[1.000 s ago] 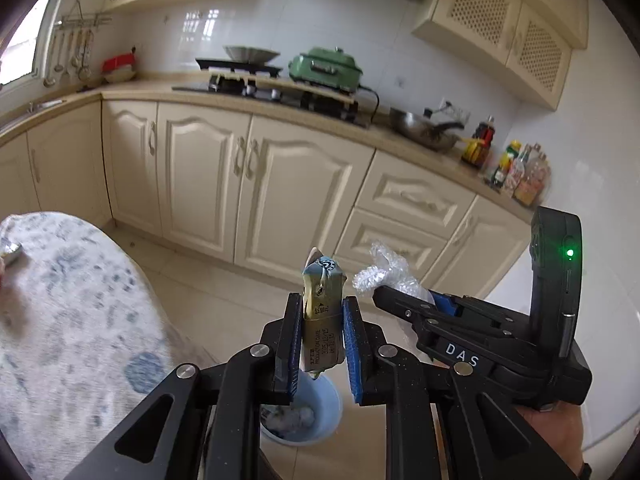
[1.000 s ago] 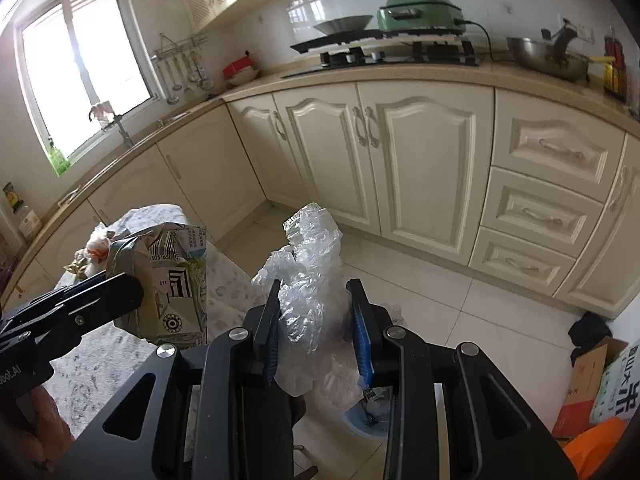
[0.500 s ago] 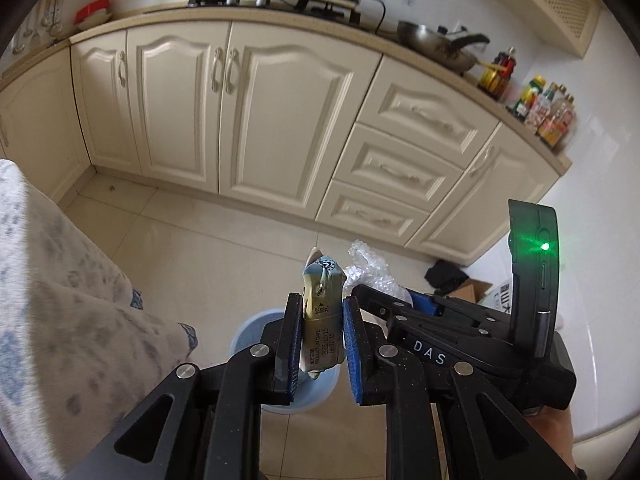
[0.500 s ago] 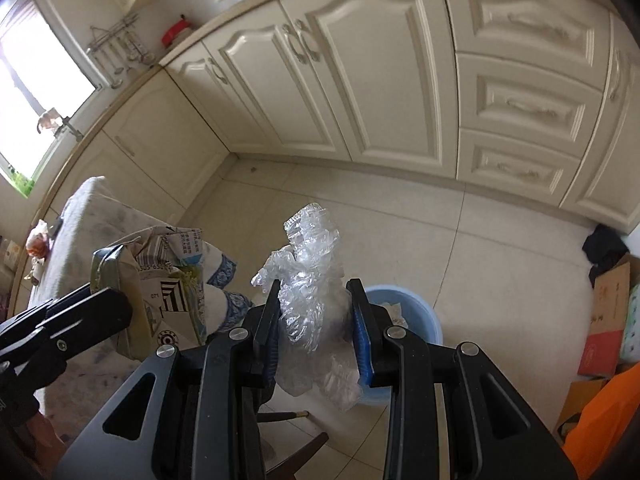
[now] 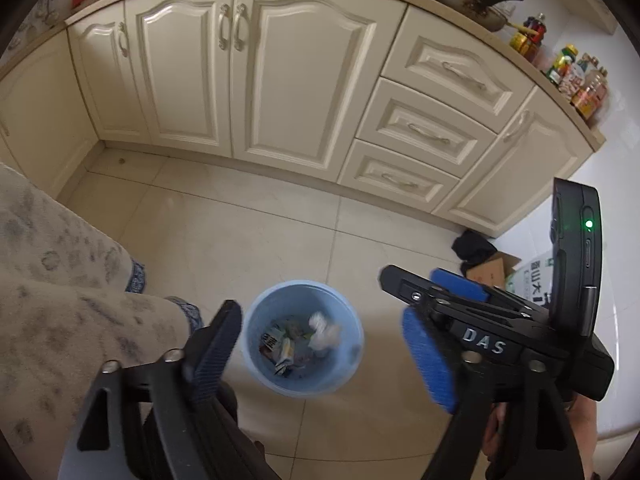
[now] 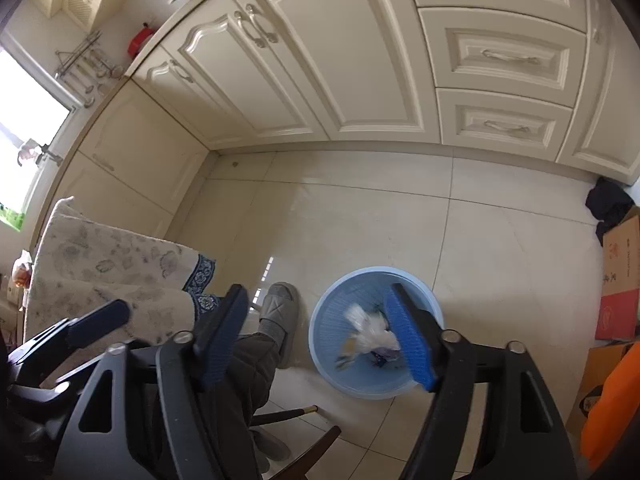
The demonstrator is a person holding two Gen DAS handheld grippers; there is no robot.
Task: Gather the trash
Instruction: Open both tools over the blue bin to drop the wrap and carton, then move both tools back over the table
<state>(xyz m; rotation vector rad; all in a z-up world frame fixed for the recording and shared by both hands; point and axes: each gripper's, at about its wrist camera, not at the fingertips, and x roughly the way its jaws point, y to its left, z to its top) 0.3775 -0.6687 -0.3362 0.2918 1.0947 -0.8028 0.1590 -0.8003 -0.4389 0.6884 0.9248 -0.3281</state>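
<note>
Left gripper [image 5: 324,352], right gripper [image 6: 320,340]: both spread wide, empty, above blue bin [image 5: 256,364] (trash inside). Hold centred over rim until items settle.

Light blue plastic on the trash bin [image 5: 256,354], white crumpled plastic [image 5: 322,334] and mixed printed wrappers [image 5: 280,346] inside. Cream on the cabinet doors [image 5: 304,80] and drawers [image 5: 424,132], silver-toned handles. Pale beige floor tiles [image 5: 248,240] with thin dark grout lines. Off-white tablecloth [image 5: 56,288] with grey floral blotches and a navy patterned border. Black frames on the left gripper [image 5: 324,354] and right gripper [image 6: 316,336], blue ribbed finger pads [image 6: 408,340]. Grey slipper [image 6: 278,316]. Brown cardboard box [image 6: 620,264] with red print. Green indicator light [image 5: 588,224].
</note>
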